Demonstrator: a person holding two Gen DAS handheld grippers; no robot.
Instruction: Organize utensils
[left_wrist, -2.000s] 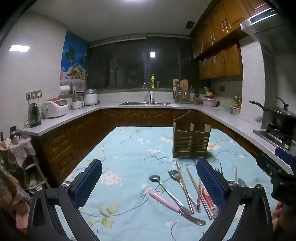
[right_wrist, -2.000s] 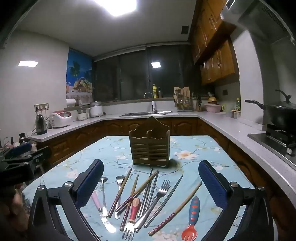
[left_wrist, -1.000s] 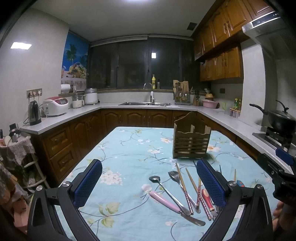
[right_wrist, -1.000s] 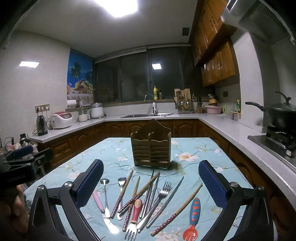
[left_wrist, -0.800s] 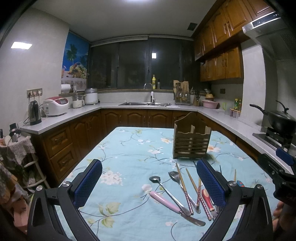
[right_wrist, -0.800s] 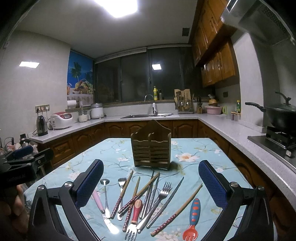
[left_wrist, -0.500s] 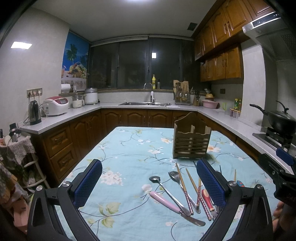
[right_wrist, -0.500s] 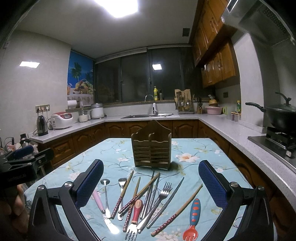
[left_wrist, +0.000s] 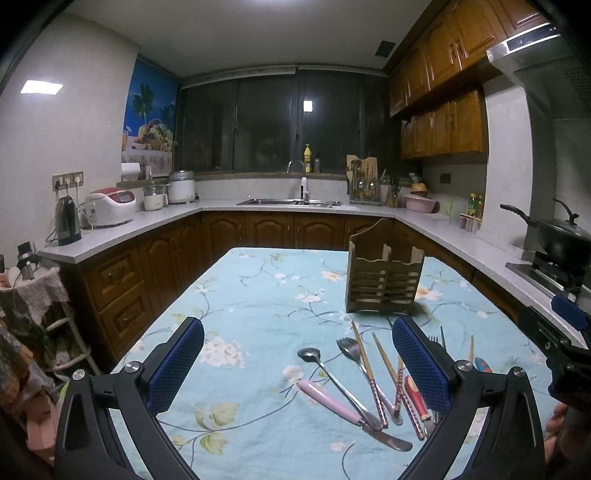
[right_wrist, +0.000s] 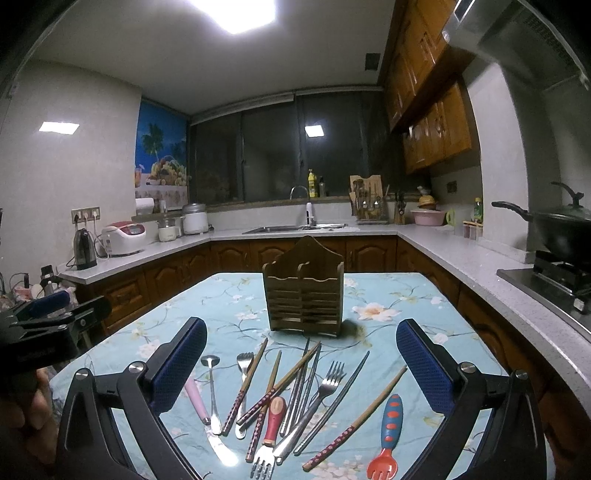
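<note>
Hovering wide-open, empty: left gripper (left_wrist: 297, 363), right gripper (right_wrist: 301, 363).

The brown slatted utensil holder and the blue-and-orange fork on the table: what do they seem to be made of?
The brown slatted utensil holder looks like wood, matte and dark-stained, with slats and grain-like tone. The blue-and-orange fork is probably plastic: saturated colours, smooth rounded shape, slight sheen.

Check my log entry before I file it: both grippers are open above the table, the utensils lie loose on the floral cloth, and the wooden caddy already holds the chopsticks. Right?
One detail is wrong. The wooden caddy holds nothing that shows; the chopsticks lie on the floral cloth among the other utensils, as the right wrist view shows. Both the left gripper and right gripper are open.
</note>
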